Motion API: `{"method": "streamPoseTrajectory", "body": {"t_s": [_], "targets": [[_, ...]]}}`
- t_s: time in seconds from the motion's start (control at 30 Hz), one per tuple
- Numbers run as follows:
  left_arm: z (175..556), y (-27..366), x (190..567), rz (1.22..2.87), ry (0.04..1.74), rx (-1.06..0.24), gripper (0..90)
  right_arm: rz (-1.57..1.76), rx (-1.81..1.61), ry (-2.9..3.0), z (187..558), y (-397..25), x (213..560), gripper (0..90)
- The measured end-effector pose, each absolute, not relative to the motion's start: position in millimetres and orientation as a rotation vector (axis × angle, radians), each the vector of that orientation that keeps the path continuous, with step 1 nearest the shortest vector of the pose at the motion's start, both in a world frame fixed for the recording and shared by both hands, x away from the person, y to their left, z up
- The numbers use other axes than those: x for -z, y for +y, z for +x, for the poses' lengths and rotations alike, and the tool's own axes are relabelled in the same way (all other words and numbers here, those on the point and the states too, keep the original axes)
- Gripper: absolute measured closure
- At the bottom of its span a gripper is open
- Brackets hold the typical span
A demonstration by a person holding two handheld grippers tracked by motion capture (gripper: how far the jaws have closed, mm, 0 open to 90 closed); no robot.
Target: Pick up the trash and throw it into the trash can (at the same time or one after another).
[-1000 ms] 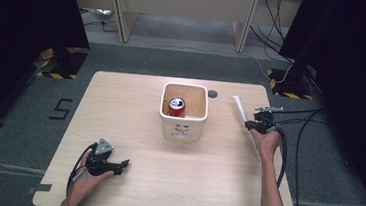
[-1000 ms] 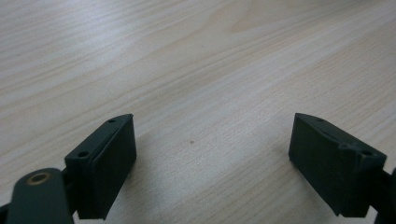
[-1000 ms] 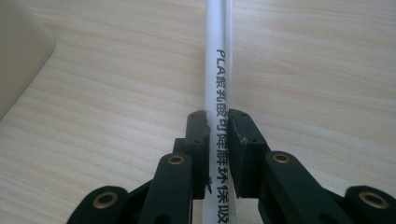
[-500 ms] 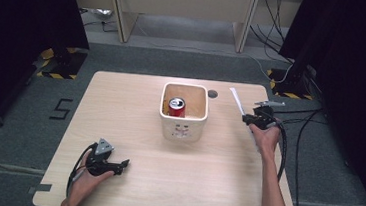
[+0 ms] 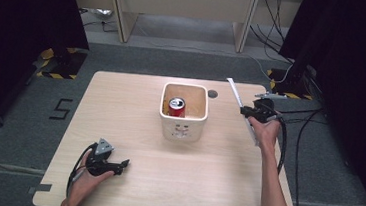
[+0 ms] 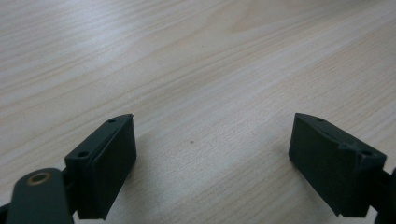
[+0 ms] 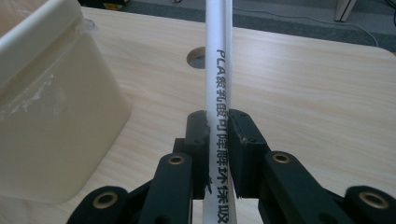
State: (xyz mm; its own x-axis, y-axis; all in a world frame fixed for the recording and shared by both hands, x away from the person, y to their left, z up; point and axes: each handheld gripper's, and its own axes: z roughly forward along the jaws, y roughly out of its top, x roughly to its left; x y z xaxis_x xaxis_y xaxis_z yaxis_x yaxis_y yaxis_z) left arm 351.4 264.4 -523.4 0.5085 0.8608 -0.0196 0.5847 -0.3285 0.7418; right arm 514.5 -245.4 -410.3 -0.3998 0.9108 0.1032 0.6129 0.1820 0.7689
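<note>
We take the cream square plastic bin (image 5: 183, 128) at the middle of the pale wooden table (image 5: 214, 181) as our reference. Right of the bin, lifted above the tabletop, the right gripper (image 7: 217, 126) is clenched on a long white paper-wrapped straw printed with black characters (image 7: 218, 70); in the right gripper view both black jaws press the wrapper from either side, and the straw runs on past the jaws toward the far edge of the table. In the high view the same straw (image 5: 234, 91) slants up and away from the right gripper (image 5: 246, 111), well apart from the bin's right wall, with bare wood between them. We note a small round hole in the tabletop (image 5: 212, 93) just beyond the bin's far right corner. Inside the bin a red drink can (image 5: 176, 106) stands upright against the left wall, leaving open floor to its right. The left gripper (image 5: 124, 164) lies well away from the bin, toward the near left edge of the table; in its own view its jaws stand released and wide apart with bare wood (image 6: 205, 93) between them.
</note>
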Motion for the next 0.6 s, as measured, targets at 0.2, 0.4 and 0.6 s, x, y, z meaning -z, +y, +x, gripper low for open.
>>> {"method": "streamPoseTrajectory", "body": {"t_s": [0.2, 0.4, 0.6], "targets": [[351.4, 264.4, 523.4, 2.043, 1.179, -0.499, 14.2, 1.423, -1.092, 2.086, 515.7, -238.4, 400.3, 78.9], [351.4, 264.4, 523.3, 2.045, 1.179, -0.498, 14.2, 1.395, -1.107, 2.089, 518.1, -229.7, 387.2, 78.8], [351.4, 264.5, 523.2, 2.046, 1.179, -0.497, 14.1, 1.354, -1.128, 2.095, 520.8, -216.3, 370.5, 78.9]]}}
